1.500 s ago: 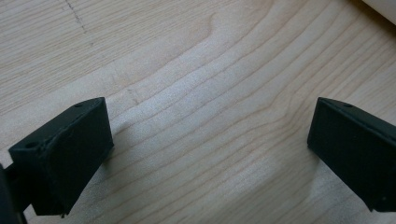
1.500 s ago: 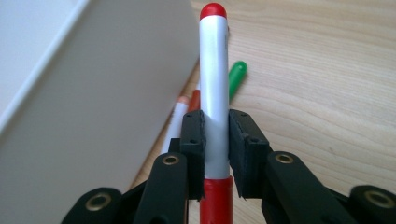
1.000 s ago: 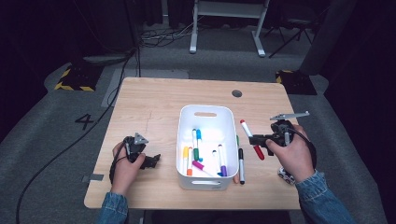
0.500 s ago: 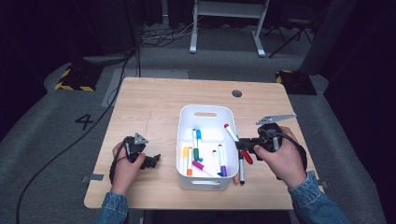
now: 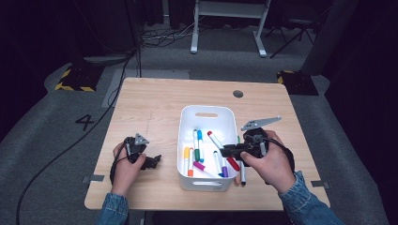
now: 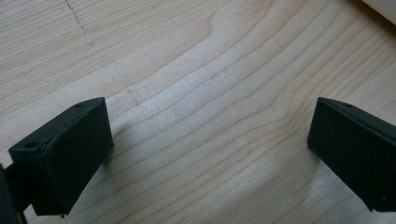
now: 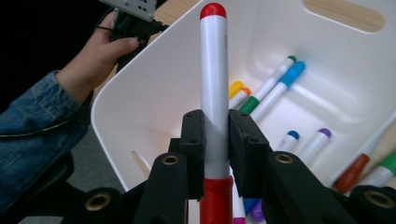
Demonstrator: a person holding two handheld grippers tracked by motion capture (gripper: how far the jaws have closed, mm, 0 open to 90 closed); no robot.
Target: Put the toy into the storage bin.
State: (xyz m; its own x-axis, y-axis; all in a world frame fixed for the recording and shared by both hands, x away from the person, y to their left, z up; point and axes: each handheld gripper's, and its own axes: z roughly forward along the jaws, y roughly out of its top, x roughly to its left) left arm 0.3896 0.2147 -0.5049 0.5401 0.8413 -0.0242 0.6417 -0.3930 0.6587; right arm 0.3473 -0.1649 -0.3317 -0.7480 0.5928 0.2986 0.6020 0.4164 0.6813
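A white marker with a red cap is clamped between the jaws of my right gripper, its red-tipped end pointing away. In the high view the right gripper holds this red marker slanted over the right side of the white bin. Several markers lie in the bin, among them a green one and a blue one. My left gripper rests on the table left of the bin, its jaws wide apart over bare wood.
The wooden table holds the bin at its middle. One marker lies on the table along the bin's right wall, by the right hand. A round hole sits near the far edge. The bin's corner is close to the left gripper.
The right gripper has carried the red marker leftwards, from above the table right of the bin to over the bin. The left gripper has stayed put.
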